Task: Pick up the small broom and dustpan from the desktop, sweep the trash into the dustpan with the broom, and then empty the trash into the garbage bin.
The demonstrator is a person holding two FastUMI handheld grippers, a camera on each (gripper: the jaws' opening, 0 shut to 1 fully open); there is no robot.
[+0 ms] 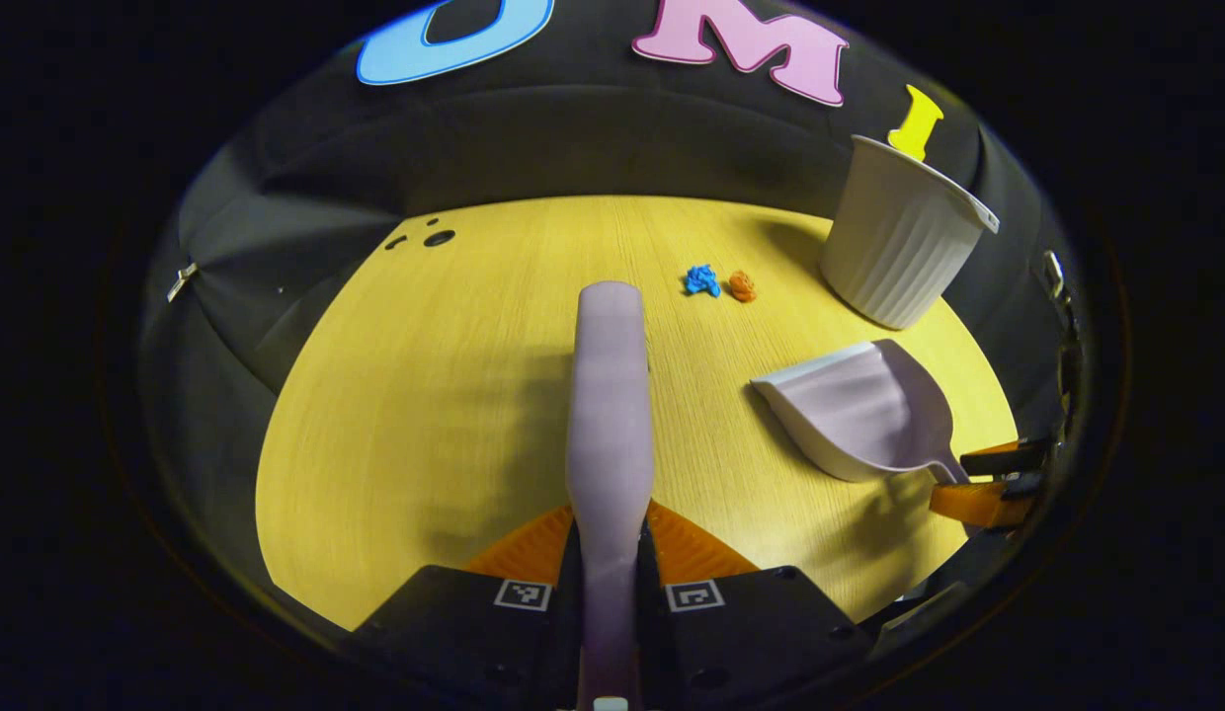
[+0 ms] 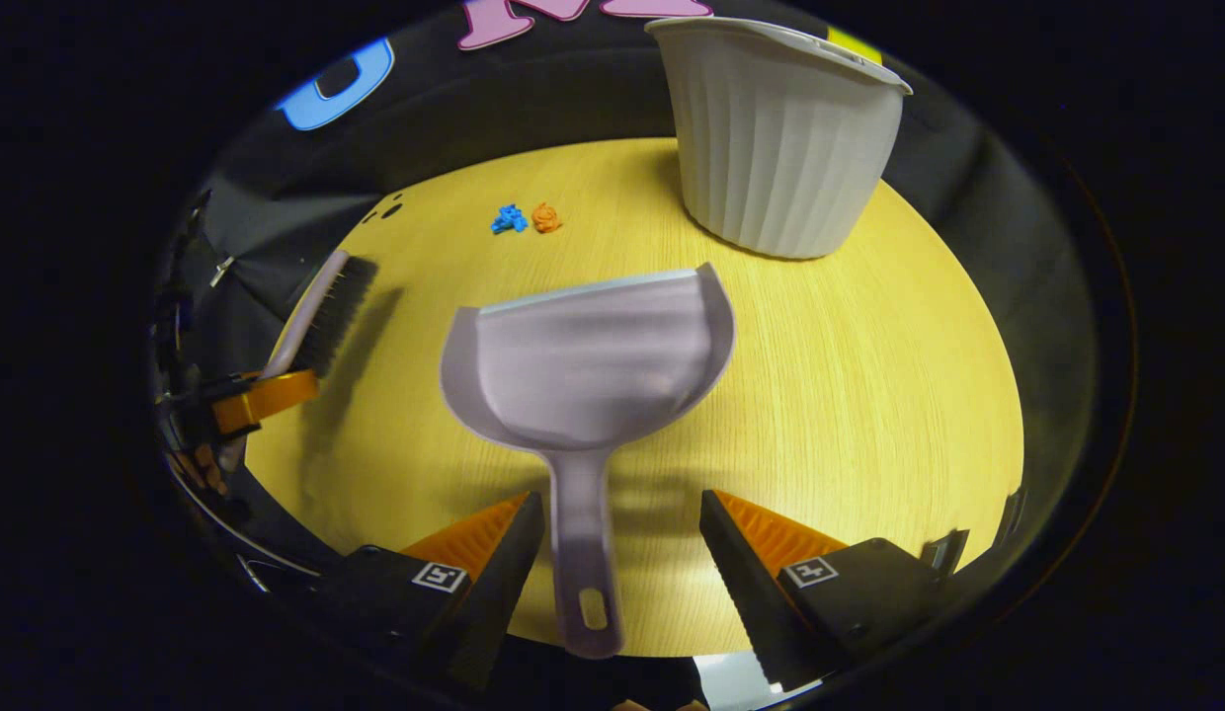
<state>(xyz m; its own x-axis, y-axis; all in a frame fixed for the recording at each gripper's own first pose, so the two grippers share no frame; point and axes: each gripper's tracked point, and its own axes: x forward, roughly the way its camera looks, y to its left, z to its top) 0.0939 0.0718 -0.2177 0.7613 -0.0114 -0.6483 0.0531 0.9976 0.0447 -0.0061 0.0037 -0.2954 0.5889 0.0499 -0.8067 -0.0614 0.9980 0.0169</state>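
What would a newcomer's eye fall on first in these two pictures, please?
Probably the lilac dustpan lying on the yellow desktop, its handle between the right gripper's open fingers. Next, the broom clamped in the left gripper, then the white ribbed bin behind, near blue and orange scraps.

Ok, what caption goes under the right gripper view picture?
Open right gripper straddling the dustpan handle, with trash bits and the garbage bin ahead.

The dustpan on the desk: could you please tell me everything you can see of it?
The pale lilac plastic dustpan is a shallow scoop with raised side walls, a lighter strip along its front lip and a slim handle ending in a hanging slot. It lies flat on the yellow wooden desktop, mouth facing the white ribbed bin. The handle runs between the right gripper's open orange fingers, which do not touch it.
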